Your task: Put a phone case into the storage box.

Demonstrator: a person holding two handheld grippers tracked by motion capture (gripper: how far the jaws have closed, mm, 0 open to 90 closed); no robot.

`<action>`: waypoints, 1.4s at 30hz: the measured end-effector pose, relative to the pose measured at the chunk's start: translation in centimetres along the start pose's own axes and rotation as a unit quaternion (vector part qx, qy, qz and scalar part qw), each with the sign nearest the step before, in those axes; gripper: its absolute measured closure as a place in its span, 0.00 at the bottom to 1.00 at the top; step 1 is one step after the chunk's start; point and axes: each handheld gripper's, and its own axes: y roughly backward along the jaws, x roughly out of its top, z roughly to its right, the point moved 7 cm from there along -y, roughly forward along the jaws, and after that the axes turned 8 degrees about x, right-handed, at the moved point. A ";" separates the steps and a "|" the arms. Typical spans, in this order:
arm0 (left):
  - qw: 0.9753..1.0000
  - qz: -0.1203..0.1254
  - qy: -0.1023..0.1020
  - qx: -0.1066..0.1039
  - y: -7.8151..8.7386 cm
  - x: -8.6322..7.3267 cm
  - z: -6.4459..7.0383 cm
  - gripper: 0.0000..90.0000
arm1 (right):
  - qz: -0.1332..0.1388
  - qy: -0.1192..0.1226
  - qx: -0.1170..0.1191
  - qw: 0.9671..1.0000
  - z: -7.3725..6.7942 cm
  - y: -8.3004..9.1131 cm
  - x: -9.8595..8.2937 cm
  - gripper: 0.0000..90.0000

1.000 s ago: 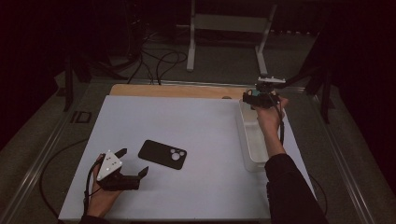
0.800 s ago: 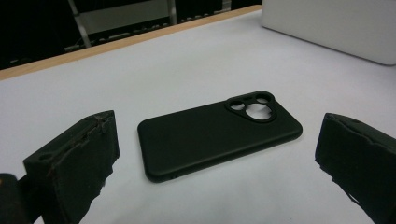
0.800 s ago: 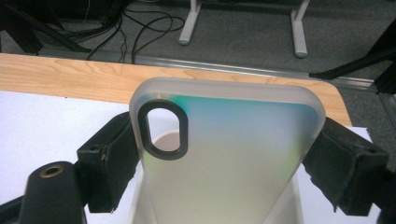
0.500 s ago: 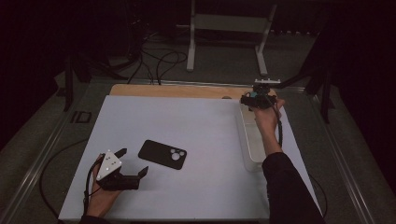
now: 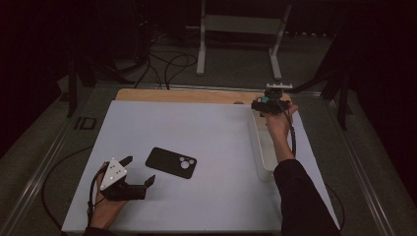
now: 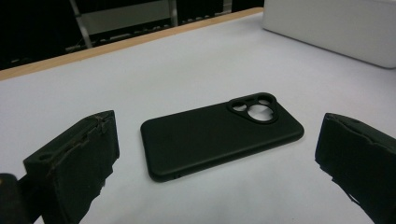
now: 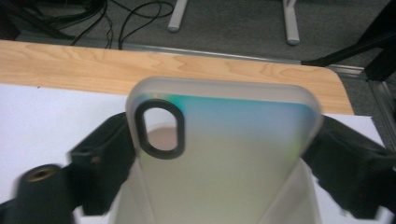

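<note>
Right gripper (image 7: 224,154) clamps a translucent phone case (image 7: 224,149) by its long edges, lifted above the far end of the white tray (image 5: 259,147); likely next, carry it clear. Left of the tray, the black case (image 6: 219,133) lies flat before the wide-open, empty left gripper (image 6: 219,158)

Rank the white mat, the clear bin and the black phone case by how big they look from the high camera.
1. White mat, by far the largest.
2. Clear bin, long and narrow, partly behind the forearm.
3. Black phone case, smallest.
</note>
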 end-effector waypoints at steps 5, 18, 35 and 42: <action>1.000 -0.001 0.001 0.001 0.0 0.0 -0.1 0.00 | 0.006 -0.017 -0.007 1.000 0.6 0.3 0.1 0.08; 1.000 0.000 0.000 0.002 0.0 0.0 0.0 0.00 | 0.020 0.024 0.059 0.998 -1.2 2.3 0.7 0.08; 1.000 -0.003 0.001 0.003 -0.1 -0.1 0.0 0.00 | 0.036 0.070 0.159 0.984 -4.8 6.9 -1.3 0.08; 1.000 -0.001 0.001 0.006 0.0 0.0 -0.1 0.00 | 0.054 0.083 0.183 0.978 -6.2 8.7 -1.7 0.08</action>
